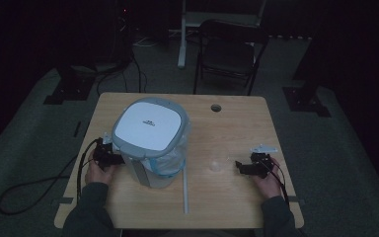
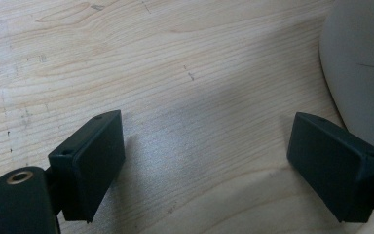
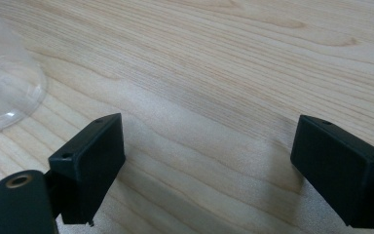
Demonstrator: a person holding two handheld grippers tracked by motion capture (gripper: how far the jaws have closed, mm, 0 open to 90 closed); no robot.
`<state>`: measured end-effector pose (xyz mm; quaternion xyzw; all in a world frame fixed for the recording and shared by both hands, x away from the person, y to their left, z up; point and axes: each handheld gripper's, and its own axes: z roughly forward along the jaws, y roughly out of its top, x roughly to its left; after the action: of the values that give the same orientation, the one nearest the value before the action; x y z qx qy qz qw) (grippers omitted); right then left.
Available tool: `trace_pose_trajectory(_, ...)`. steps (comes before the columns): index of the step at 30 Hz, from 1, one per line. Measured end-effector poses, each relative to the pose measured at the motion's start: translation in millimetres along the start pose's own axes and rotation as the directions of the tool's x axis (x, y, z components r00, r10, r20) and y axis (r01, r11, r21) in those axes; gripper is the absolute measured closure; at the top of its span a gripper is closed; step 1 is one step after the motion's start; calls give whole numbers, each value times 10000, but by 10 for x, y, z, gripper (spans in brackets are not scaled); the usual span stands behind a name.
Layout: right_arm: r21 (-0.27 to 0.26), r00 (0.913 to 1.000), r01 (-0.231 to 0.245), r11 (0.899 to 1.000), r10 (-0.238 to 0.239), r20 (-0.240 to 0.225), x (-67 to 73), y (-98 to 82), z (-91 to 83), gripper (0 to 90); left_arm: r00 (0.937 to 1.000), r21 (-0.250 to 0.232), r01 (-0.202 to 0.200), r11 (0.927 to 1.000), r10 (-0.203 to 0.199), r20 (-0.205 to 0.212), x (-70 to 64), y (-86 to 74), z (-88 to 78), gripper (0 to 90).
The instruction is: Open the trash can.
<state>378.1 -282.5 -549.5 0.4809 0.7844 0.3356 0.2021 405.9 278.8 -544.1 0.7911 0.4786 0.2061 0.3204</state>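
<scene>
step: reach for clear cup (image 1: 217,166) at 9 o'clock of right gripper (image 1: 239,165) | both tongs apart, empty; left gripper (image 1: 120,159) beside bin (image 1: 150,143) | advice: straddle cup wall squarely, close gently

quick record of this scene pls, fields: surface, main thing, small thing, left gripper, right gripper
surface: light wooden table, round hole near its far edge
main thing: bin with a white and grey lid and a clear liner, on the table's left half
small thing: clear plastic cup lying on the table between bin and right gripper
left gripper: jaws open, nothing between them, beside the bin's left side
right gripper: jaws open, nothing between them, pointing toward the cup, apart from it
</scene>
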Motion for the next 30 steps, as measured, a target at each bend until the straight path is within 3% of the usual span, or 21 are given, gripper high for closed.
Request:
trace_pose_trajectory(11,-58,9994,234,9997,-235,-251,-4,8,6,140,10000,-13,64,10000,-64,-60,-10,2,2,144)
trace_pose_trajectory(12,-114,9994,226,9997,-229,-262,-4,9,-5,224,10000,-16,69,10000,-69,-65,-11,2,3,145)
trace_pose_trajectory(13,-114,9994,226,9997,-229,-262,-4,9,-5,224,10000,-16,69,10000,-69,-65,-11,2,3,144)
trace_pose_trajectory(15,-127,9995,221,9997,-224,-240,2,19,-23,315,10000,-11,62,10000,-62,-63,-11,2,3,144)
trace_pose_trajectory(16,-32,9995,215,9998,-216,-225,19,35,-39,427,9999,-16,83,10000,-83,-84,-14,3,4,144)
trace_pose_trajectory(17,-32,9995,215,9998,-216,-225,19,35,-39,427,9999,-16,83,10000,-83,-84,-14,3,4,144)
trace_pose_trajectory(20,63,9987,487,9988,-487,-133,54,91,-58,581,9998,-24,149,9999,-149,-151,-29,5,6,145)
trace_pose_trajectory(21,63,9987,487,9988,-487,-133,54,91,-58,581,9998,-24,149,9999,-149,-151,-29,5,6,145)
trace_pose_trajectory(22,-11,9986,478,9989,-478,-244,50,122,-68,675,9998,-24,155,9999,-155,-148,-29,5,7,145)
trace_pose_trajectory(23,-11,9986,478,9989,-478,-244,50,122,-68,675,9998,-25,149,9999,-149,-152,-29,5,6,145)
trace_pose_trajectory(26,-225,9978,527,9984,-536,-397,37,222,-92,830,9998,-24,159,9999,-160,-153,-30,5,7,144)
trace_pose_trajectory(30,-435,9965,597,9973,-621,-552,40,373,-110,896,9998,-25,157,9999,-158,-158,-30,5,7,145)
